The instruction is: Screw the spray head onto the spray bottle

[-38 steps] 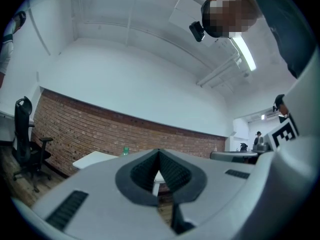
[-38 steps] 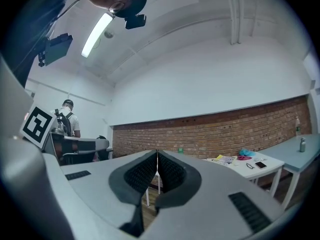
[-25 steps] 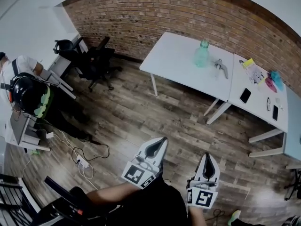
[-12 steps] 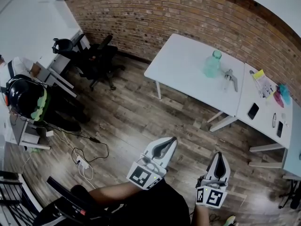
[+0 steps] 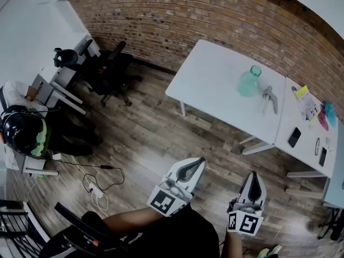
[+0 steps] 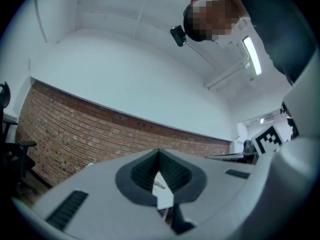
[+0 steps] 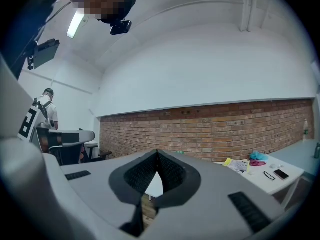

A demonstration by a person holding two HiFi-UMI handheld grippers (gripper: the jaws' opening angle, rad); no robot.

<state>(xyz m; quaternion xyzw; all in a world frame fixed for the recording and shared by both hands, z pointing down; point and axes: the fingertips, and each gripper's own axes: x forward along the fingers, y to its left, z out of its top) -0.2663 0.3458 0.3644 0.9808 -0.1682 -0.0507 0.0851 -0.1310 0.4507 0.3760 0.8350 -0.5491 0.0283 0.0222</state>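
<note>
The job looks unstarted: the pale green spray bottle (image 5: 249,83) stands on the white table (image 5: 215,71) near the brick wall with no head on its neck, and the spray head (image 5: 269,97) lies on its side just beside it, apart from it. The left gripper (image 5: 200,160) and the right gripper (image 5: 253,173) are both clenched on nothing, jaws pressed together, held level above the wooden floor well short of the table. By my judgement everything is left: reaching the table, taking up bottle and head, seating the head and twisting it tight
</note>
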